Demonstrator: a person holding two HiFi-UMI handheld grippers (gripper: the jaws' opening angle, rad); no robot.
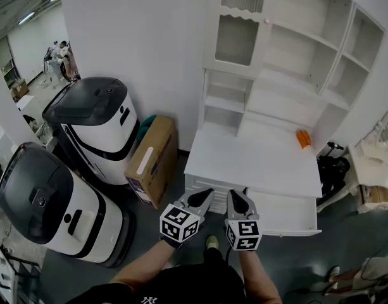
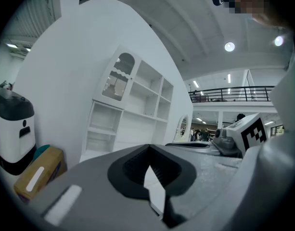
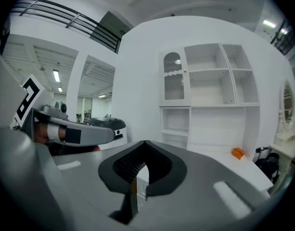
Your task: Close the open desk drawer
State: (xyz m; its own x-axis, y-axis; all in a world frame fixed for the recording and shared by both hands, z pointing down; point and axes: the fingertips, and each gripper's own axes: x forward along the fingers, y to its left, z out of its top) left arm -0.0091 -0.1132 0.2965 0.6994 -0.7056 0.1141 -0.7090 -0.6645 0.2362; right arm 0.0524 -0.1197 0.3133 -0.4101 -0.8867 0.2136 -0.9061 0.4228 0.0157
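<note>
Both pairs of jaws are closed, tip against tip, and nothing is held between them. Only a narrow slit stays behind the tips, between the dark ribbed pads. In its own view the left gripper (image 2: 148,147) points nearly level toward the white shelf unit (image 2: 133,109). The right gripper (image 3: 144,143) does the same in its own view.

In the head view the left gripper (image 1: 203,199) and the right gripper (image 1: 239,200) are side by side, close to each other, each with its marker cube toward the person. Their tips lie at the front edge of the white desk (image 1: 244,160).

The drawer (image 1: 283,213) is pulled out from the front of the desk. It is just to the right of the right gripper, and I cannot tell if the gripper touches it.

An orange object (image 1: 303,138) lies at the back right of the desk top. A cardboard box (image 1: 157,158) stands on the floor left of the desk, beside two white and black machines (image 1: 95,128).
</note>
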